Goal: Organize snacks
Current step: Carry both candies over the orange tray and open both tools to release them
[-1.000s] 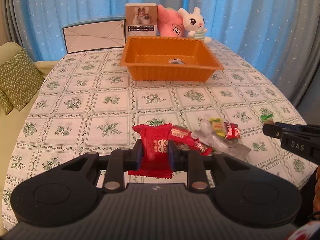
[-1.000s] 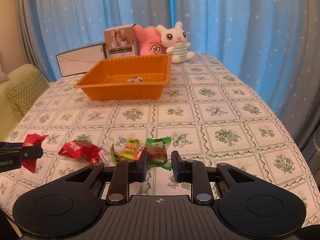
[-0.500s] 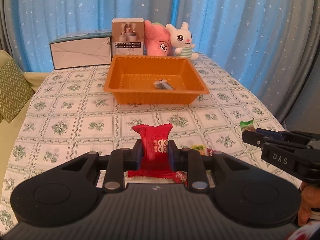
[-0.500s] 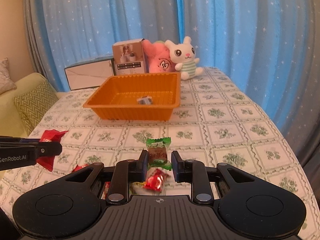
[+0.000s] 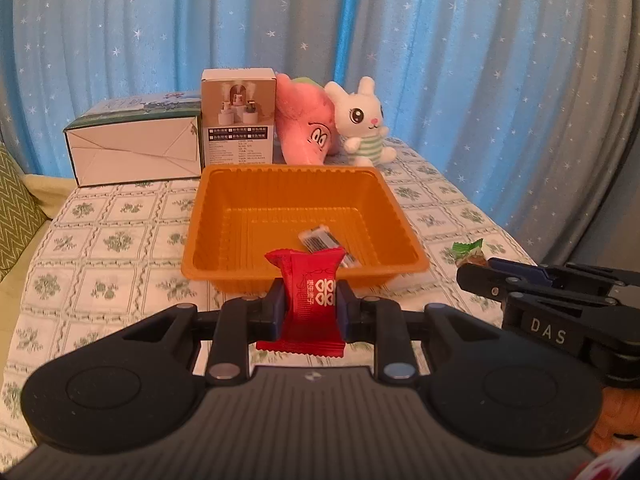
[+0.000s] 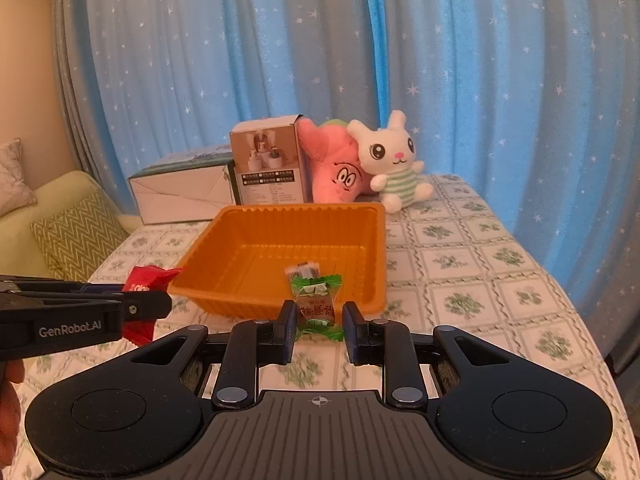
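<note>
Both claws have come up off the desk and forward since a second ago: the loose snack pile near the front edge has dropped out of view and the orange tray (image 5: 224,240) now sits just beyond the fingertips. Your left claw (image 5: 310,308) is clamped on the red snack packet (image 5: 310,300), held upright between the pads, front edge of the tray right behind it. Your right claw (image 6: 318,322) is clamped on the green-wrapped candy (image 6: 316,308), also upright, just short of the tray's near wall. Each claw shows in the other's view: right one at the left camera's right edge, left one at the right camera's left edge, so they're side by side.

One small dark-and-white wrapped snack (image 5: 320,238) already lies on the tray floor.

Desk (image 5: 100,264) is covered in a white cloth with a green floral square pattern. Along its far edge: a white carton (image 5: 132,152) lying flat, a small upright product box (image 5: 238,120) beside it, a pink plush (image 5: 306,124), and a white bunny plush (image 5: 362,124) in a striped top. Blue curtains (image 5: 460,60) with white stars fill the background. Left of the desk there's a pale green sofa (image 6: 56,208) with a zigzag-pattern cushion (image 6: 78,232).
</note>
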